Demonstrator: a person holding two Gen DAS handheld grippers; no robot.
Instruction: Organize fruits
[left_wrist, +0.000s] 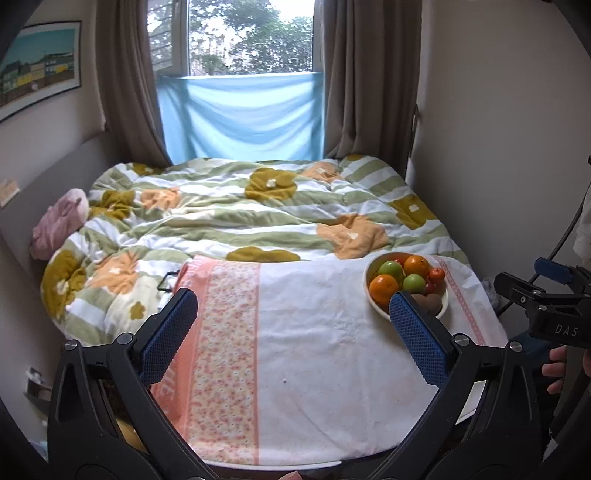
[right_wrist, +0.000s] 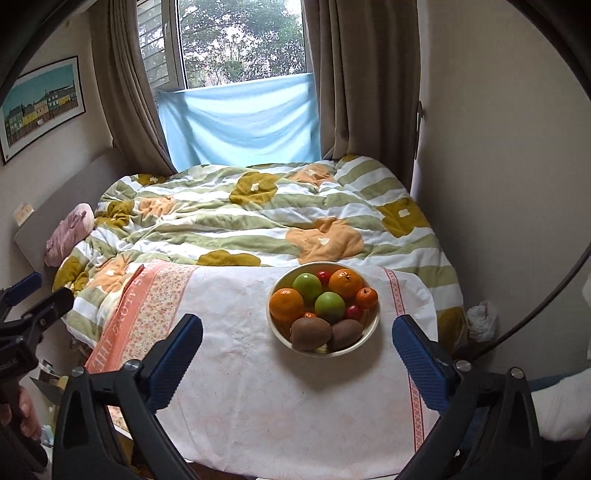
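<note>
I hold both tools clear above the cloth-covered table (right_wrist: 295, 398). My right gripper (right_wrist: 297, 354) is spread wide with nothing between the pads; my left gripper (left_wrist: 293, 332) is spread and empty too. The bowl (right_wrist: 373, 328) sits at twelve o'clock from the right gripper, heaped with oranges, green apples and two kiwis (right_wrist: 312, 333), all gathered, so I judge the sorting looks finished.

- The right hand-held gripper (left_wrist: 554, 295) has "DAS" in pale letters on its black body, seen from the left wrist view.
- The orange band of the cloth (right_wrist: 122, 332) over the bench carries white capitals: "ALONG" and "THE" can be read; the other letters are cut off or too folded to make out.
</note>
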